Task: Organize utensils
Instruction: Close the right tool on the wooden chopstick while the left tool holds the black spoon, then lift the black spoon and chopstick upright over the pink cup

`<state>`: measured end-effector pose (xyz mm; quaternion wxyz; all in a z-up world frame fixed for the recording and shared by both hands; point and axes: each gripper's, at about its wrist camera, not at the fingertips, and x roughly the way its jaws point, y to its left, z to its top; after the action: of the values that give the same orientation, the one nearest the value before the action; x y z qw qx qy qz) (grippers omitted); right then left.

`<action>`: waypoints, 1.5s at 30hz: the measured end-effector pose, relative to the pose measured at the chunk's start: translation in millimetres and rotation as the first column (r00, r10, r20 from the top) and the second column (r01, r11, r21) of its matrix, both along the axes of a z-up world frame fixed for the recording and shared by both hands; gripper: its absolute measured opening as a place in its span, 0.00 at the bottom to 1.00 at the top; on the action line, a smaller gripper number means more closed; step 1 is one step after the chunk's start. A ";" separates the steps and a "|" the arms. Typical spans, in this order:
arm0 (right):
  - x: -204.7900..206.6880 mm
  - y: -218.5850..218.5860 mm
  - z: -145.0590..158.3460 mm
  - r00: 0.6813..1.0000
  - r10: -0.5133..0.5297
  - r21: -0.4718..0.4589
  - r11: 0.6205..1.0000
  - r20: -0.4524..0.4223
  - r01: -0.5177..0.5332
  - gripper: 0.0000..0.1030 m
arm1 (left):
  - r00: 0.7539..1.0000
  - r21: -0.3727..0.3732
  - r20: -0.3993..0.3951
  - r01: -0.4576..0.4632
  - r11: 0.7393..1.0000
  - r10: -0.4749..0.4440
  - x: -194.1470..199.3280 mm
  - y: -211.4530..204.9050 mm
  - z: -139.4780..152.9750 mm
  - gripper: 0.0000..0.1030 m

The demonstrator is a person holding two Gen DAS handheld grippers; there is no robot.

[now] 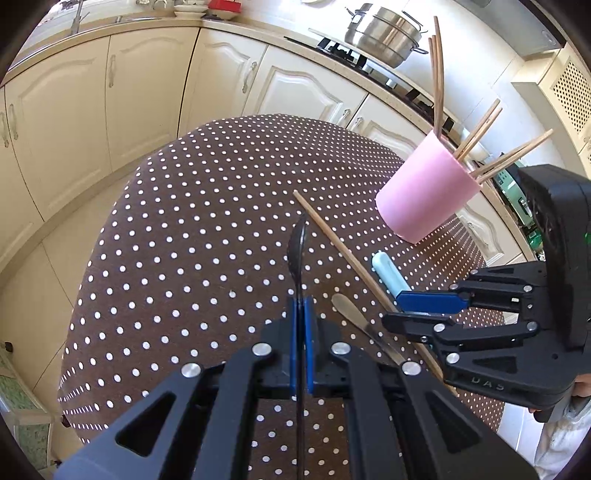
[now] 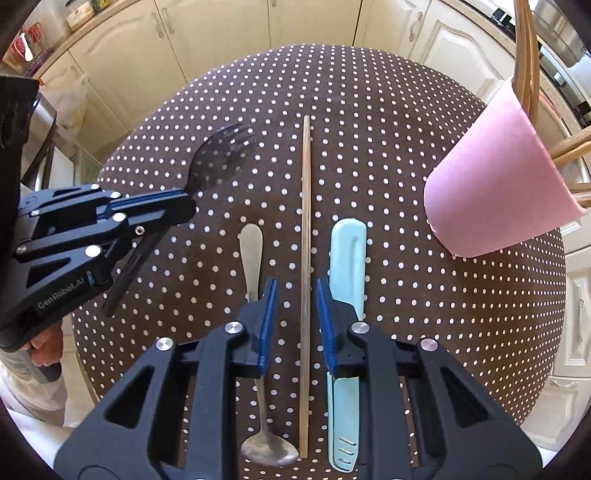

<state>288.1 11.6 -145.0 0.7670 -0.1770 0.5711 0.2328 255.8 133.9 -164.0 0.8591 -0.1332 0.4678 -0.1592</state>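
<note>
My left gripper (image 1: 302,308) is shut on the handle of a black spork (image 1: 298,251), held above the dotted table; the right wrist view also shows this gripper (image 2: 186,203) and the spork (image 2: 225,155). My right gripper (image 2: 297,314) points down over a single wooden chopstick (image 2: 306,221) that lies on the cloth between its blue pads. A gap shows on both sides, so it stands open. A metal spoon (image 2: 251,251) lies left of the chopstick and a light blue knife (image 2: 347,258) right of it. In the left wrist view the right gripper (image 1: 393,308) straddles the chopstick (image 1: 343,254).
A pink cup (image 1: 428,192) holding several wooden chopsticks stands at the table's far right, also in the right wrist view (image 2: 495,184). The round table wears a brown polka-dot cloth (image 1: 184,221). Cream cabinets and a stove with a steel pot (image 1: 384,33) lie beyond.
</note>
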 end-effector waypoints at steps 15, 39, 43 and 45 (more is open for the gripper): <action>6.7 -9.4 -16.4 0.999 -0.015 0.016 1.000 -0.053 0.016 0.12 | 1.000 -0.004 0.002 0.007 1.000 -0.007 1.3 -4.9 1.3 0.04; -43.8 -126.1 83.6 0.888 -0.262 0.498 0.866 0.379 0.043 0.05 | 0.942 -0.141 0.329 0.114 0.983 -0.062 -3.6 -49.8 81.4 0.04; -59.8 -161.0 114.4 0.752 -0.401 0.582 0.813 0.523 0.029 0.05 | 0.879 -0.174 0.470 0.184 0.967 -0.083 5.5 -77.3 110.7 0.04; -60.8 -174.9 125.0 0.687 -0.458 0.616 0.788 0.564 0.019 0.05 | 0.845 -0.185 0.528 0.215 0.959 -0.087 13.4 -92.5 122.7 0.04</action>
<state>227.3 -163.3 -20.1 0.9631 0.0648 0.1676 0.2002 269.1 41.4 -41.2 0.9152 -0.1497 0.2078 -0.3111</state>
